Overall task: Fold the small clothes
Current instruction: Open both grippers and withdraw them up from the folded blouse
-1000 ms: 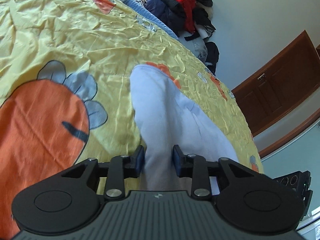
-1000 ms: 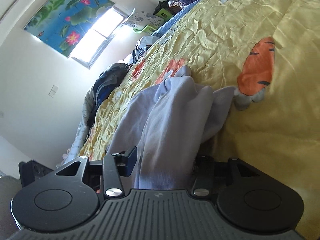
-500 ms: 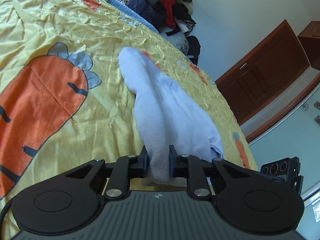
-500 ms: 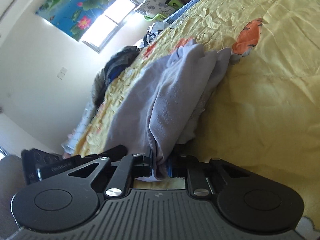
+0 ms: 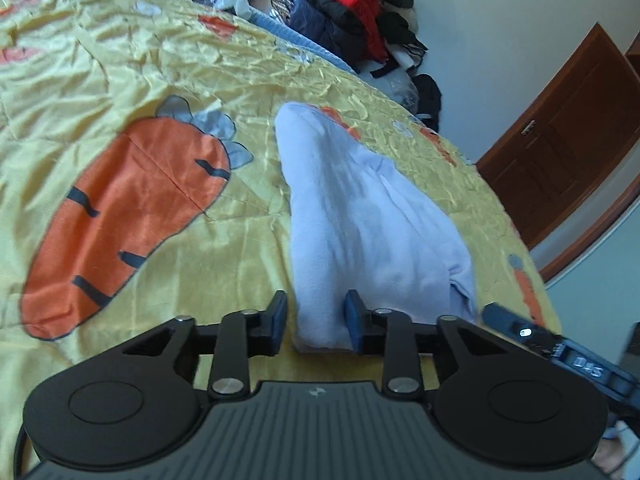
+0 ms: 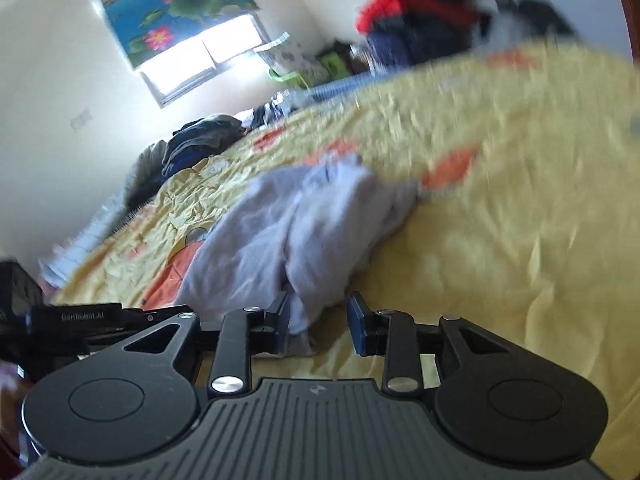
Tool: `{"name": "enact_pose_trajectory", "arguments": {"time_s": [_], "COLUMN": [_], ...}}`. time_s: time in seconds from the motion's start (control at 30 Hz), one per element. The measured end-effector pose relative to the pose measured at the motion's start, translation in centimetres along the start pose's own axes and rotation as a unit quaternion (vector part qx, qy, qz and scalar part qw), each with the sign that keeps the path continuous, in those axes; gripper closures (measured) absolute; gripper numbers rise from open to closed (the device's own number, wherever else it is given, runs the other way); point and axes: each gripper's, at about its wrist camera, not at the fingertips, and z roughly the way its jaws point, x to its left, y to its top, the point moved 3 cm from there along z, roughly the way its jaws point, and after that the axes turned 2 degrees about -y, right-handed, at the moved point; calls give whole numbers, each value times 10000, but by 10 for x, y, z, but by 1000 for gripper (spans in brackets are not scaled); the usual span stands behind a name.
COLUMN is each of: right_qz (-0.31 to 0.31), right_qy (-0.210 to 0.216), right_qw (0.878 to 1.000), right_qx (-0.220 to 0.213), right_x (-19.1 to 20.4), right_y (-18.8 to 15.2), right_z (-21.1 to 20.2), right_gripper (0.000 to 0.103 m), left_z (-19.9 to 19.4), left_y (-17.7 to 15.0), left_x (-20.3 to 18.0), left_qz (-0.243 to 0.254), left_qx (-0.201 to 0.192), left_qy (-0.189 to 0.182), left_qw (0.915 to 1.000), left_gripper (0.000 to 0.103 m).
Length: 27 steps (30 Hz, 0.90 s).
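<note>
A small pale lavender garment lies in a long bunched strip on the yellow carrot-print bedspread. My left gripper is open, its jaws apart on either side of the garment's near cuffed end, which rests on the bed. In the right wrist view the same garment lies crumpled. My right gripper is open, with the garment's near edge lying against the left finger. The right gripper also shows at the lower right of the left wrist view.
A pile of red and dark clothes sits beyond the far edge of the bed. A brown wooden door is at the right. More dark clothes lie at the far bed edge under a window.
Both grippers were shut on the garment's end half a second ago and have opened. The garment's end has dropped onto the bed. The right wrist view has swung and blurred.
</note>
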Motion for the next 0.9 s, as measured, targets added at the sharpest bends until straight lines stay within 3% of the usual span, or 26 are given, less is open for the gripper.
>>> {"name": "enact_pose_trajectory", "arguments": {"time_s": [0.07,0.2,0.27,0.4,0.43,0.5,0.57,0.67,0.77,0.9], "right_qz": [-498,-1064,-1004,-966,-1082,-1297,-1229,-987,-1001,-994], "right_qy": [112,48,-97,-86,-122,-340,-576,-408,-459,-409], "right_qw": [9987,9935,9931,9945,9933,9898,9884,9923,9921,9917], "right_qx": [-60,414,593,403,398,490,687,620,606,701], "right_x": [21,43,43,62,66,68,62,59,59,61], "right_y": [-1,-13,-22,-23,-23,-28,-33,-38,-43,-48], "right_z": [0,28,38,23,22,27,35,21,8,-4], "right_gripper": [66,64,64,60,58,42,42,41,29,28], "left_z": [-1,-1,-2,-4,-4,-5,-7,-13,-17,-19], "left_y": [-4,-11,-12,-14,-15,-17,-19,-26,-32,-39], "left_x": [-4,-10,-13,-19,-21,-24,-27,-34,-39,-41], "left_qz": [134,429,514,654,669,687,754,1029,1173,1192], "left_qx": [-26,-73,-95,-143,-155,-182,-193,-297,-311,-235], "left_qy": [276,543,622,768,802,845,886,1052,1128,1134], "left_qw": [9995,9976,9967,9948,9944,9939,9930,9887,9862,9861], "left_gripper": [53,52,52,52,52,52,48,37,36,32]}}
